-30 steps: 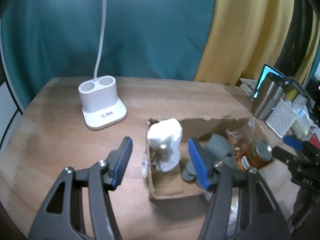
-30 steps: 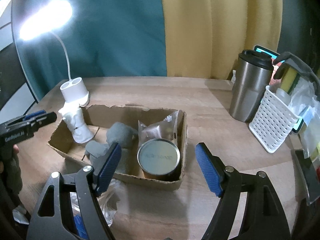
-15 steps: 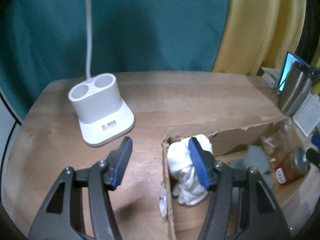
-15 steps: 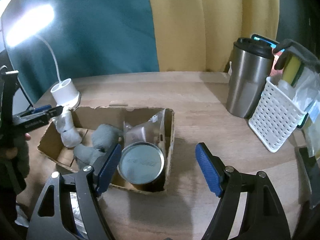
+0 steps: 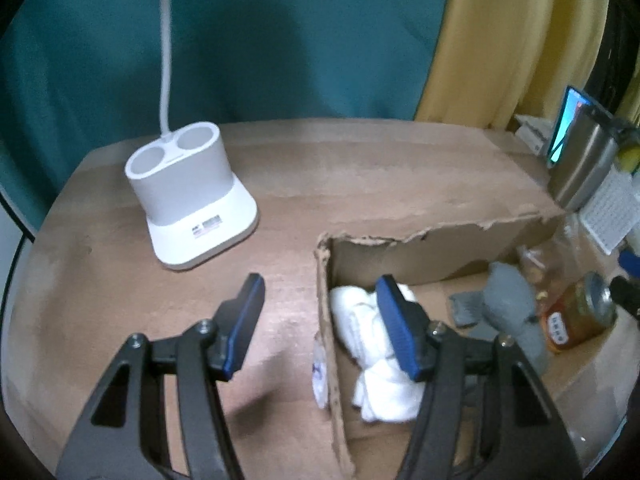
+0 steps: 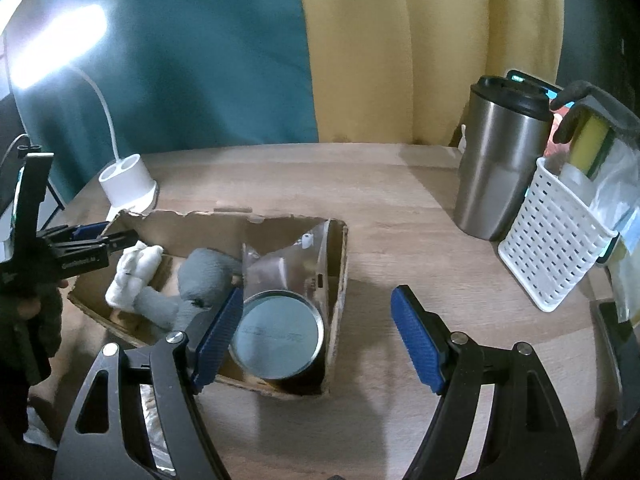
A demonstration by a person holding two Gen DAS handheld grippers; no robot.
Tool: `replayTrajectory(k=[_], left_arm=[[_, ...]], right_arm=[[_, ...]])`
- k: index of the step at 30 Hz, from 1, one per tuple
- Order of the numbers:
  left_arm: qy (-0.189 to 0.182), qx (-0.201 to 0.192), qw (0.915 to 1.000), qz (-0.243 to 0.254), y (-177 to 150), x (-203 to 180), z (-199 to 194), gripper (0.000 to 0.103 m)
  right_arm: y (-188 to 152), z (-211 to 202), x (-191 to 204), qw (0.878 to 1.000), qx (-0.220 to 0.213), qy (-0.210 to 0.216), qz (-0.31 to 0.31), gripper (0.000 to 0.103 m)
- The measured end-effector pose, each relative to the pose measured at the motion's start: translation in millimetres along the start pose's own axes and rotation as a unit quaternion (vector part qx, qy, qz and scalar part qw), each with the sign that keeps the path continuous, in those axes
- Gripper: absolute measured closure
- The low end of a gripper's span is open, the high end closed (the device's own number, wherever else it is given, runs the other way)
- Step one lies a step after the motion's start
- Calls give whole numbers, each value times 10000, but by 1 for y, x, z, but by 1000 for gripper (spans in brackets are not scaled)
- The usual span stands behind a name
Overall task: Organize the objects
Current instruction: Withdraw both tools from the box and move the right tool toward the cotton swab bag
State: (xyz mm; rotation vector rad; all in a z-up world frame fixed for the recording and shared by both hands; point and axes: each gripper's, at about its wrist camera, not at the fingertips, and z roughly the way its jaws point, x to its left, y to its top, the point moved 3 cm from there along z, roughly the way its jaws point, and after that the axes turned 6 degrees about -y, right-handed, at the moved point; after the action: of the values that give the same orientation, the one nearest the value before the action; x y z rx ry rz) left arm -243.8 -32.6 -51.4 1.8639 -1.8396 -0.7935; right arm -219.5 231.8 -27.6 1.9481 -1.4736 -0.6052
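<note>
A torn cardboard box [image 5: 440, 240] [image 6: 280, 224] lies on the wooden table. Inside it lie a white cloth bundle [image 5: 368, 344] [image 6: 132, 276], a grey plush toy [image 5: 508, 300] [image 6: 200, 280], a clear plastic packet [image 6: 284, 260] and a jar with a metal lid [image 5: 576, 316] [image 6: 276, 332]. My left gripper [image 5: 320, 312] is open and empty, straddling the box's left wall; it also shows in the right wrist view [image 6: 100, 240]. My right gripper [image 6: 316, 332] is open and empty, above the box's right end and the jar.
A white lamp base [image 5: 192, 196] [image 6: 128, 180] stands left of the box. A steel tumbler [image 6: 500, 160] [image 5: 584, 168] and a white perforated basket [image 6: 556, 236] with a sponge stand at the right. A crinkled wrapper [image 6: 152, 420] lies by the box's near side.
The left gripper has moved left and closer to the box's left end. The white cloth bundle has gone from standing upright to lying down in the box. The right gripper drifted slightly right.
</note>
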Motion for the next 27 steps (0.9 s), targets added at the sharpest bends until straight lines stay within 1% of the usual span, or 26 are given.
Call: replayTrajectory(k=[12,15,24,26,27], left_arm=[[-405,-306,9986,-137,-19,-7,-45,43],[-357,-422,9985,-62,-23,-9,-56,43],[-521,-551,9971,-65,-34,-7,-77,42],[-545,-579,9968,-98,-38,-5,-81,41],[-543,-581,9968,-115,-39,-4,-81,39]], right_arm=[[-12,-32,27,9998,-111,14,-142,24],[-16,-40,34,9998,-107,97,-163,24],[-27,-50,52,9996,-69,210,-187,24],[-29,-49,56,9995,-21,264,-157,22],[-31,-48,59,9995,5,279,-175,18]])
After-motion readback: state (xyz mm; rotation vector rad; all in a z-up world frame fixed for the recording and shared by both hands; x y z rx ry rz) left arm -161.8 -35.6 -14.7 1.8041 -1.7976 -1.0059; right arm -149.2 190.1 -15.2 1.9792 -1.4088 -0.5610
